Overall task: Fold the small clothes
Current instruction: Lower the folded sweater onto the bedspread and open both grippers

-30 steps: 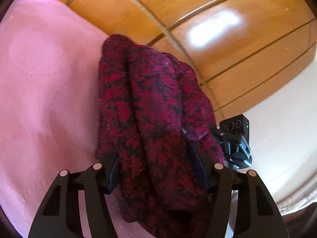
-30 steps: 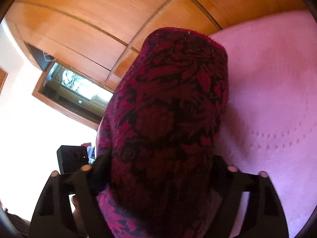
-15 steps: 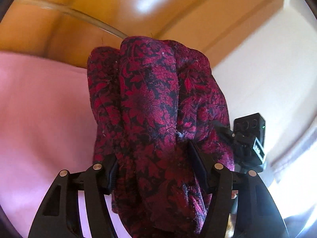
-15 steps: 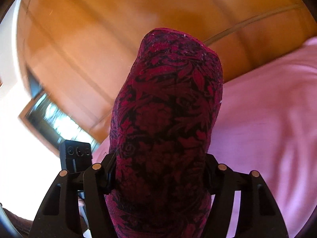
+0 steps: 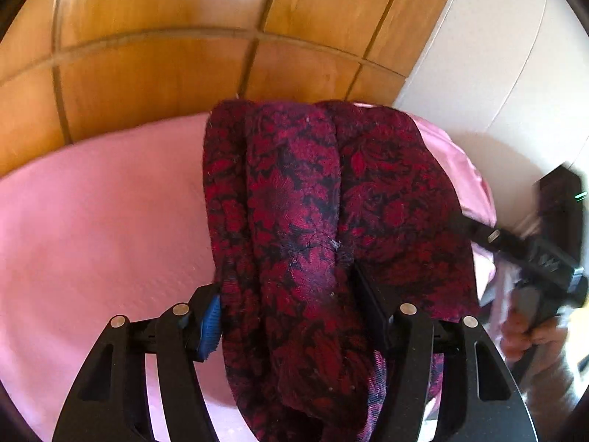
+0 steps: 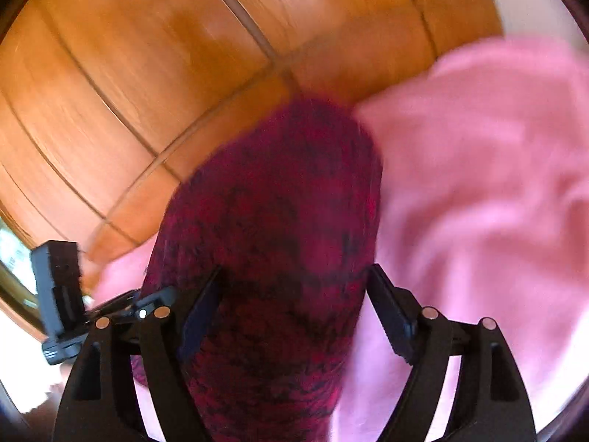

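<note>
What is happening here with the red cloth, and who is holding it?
A person holds one two-finger gripper in each hand. The left gripper and the right gripper each pinch a bunch of the same red and black floral garment, lifted over a pink bed sheet. A wooden wardrobe stands behind. The right view is blurred. No finished fold shows.
</note>
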